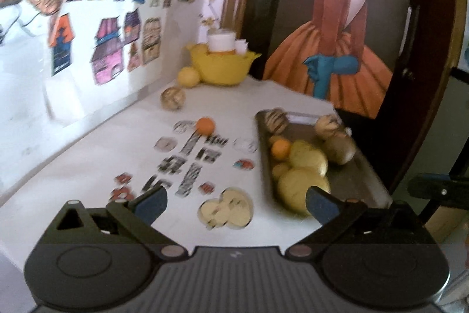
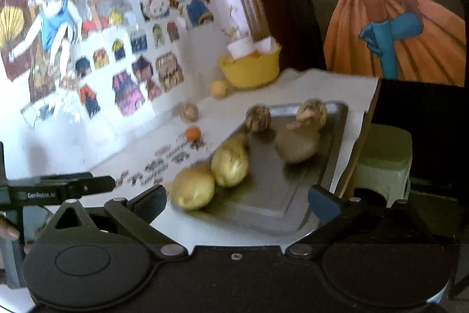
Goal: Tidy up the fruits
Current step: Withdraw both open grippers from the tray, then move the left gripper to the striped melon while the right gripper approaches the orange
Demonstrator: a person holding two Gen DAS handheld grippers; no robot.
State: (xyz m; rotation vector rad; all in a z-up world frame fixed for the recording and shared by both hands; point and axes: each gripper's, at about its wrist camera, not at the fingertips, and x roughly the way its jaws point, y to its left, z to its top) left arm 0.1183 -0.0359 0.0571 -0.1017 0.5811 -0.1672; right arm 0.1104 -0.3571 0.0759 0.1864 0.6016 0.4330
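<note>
A metal tray (image 1: 360, 178) (image 2: 281, 195) lies on the white table and holds several fruits: two big yellow ones (image 1: 302, 189) (image 2: 230, 163), a small orange (image 1: 280, 148), a brown one (image 1: 340, 148) (image 2: 297, 147) and two striped ones (image 1: 275, 121) (image 2: 258, 117). Loose on the table are a small orange (image 1: 205, 125) (image 2: 193, 133), a striped fruit (image 1: 173, 98) (image 2: 189, 113) and a yellow fruit (image 1: 188, 77) (image 2: 219, 88) beside a yellow bowl (image 1: 222, 68) (image 2: 250, 69). My left gripper (image 1: 234, 203) is open and empty near the tray's near left corner. My right gripper (image 2: 237, 203) is open and empty over the tray's near end.
Printed stickers (image 1: 187, 163) cover the table middle. A wall with cartoon drawings (image 1: 111, 49) stands left. A large painting (image 1: 337, 19) leans behind the table. A green stool (image 2: 384, 163) sits past the table's right edge. The left gripper's body (image 2: 58, 189) shows at the right wrist view's left.
</note>
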